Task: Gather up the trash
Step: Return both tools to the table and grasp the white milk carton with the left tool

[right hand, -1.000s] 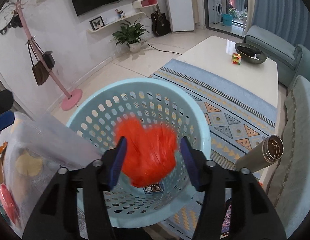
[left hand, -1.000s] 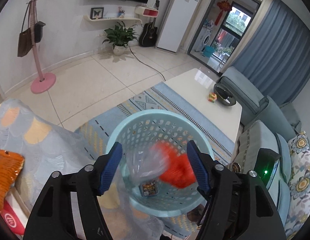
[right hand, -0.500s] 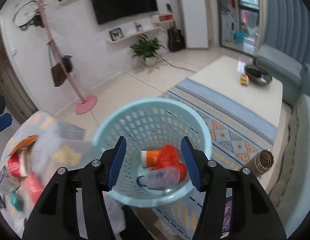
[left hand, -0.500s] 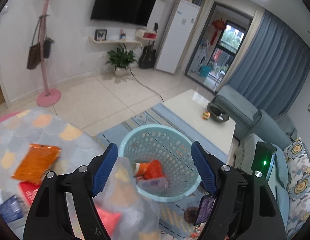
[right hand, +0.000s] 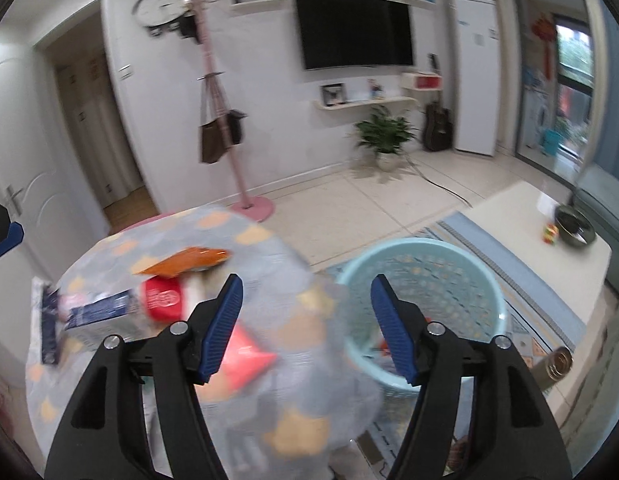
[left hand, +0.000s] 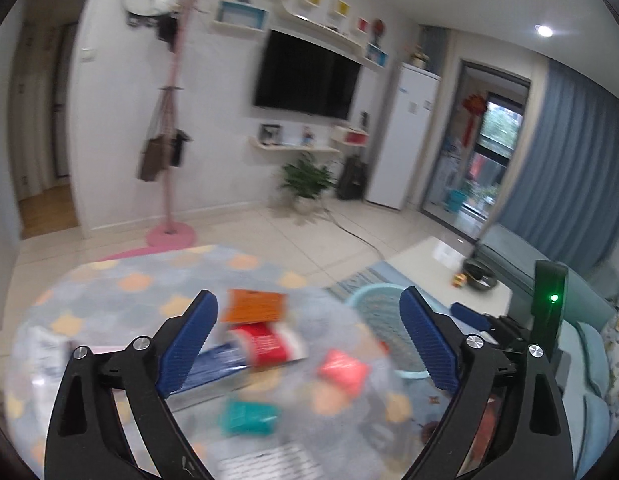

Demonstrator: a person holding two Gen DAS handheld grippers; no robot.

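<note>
My left gripper (left hand: 309, 340) is open and empty above a round table with a patterned cloth (left hand: 121, 292). On it lie an orange packet (left hand: 255, 305), a red and white wrapper (left hand: 265, 345), a blue packet (left hand: 217, 364), a red pouch (left hand: 343, 368) and a teal item (left hand: 249, 418). My right gripper (right hand: 305, 328) is open and empty over the table's right edge (right hand: 309, 420). The light blue basket (right hand: 425, 268) stands on the floor right of the table, with some trash inside. The same basket shows in the left view (left hand: 373, 300).
A pink coat stand (right hand: 229, 140) stands behind the table. A white coffee table (right hand: 549, 240) with a dark bowl (right hand: 575, 226) is at the right. A metal flask (right hand: 555, 366) and a grey sofa (left hand: 589, 380) are at the lower right. Both views are blurred.
Both grippers have lifted and swung left, from over the basket to over the table. The red bag and the clear bottle that dropped from them lie in the basket.
</note>
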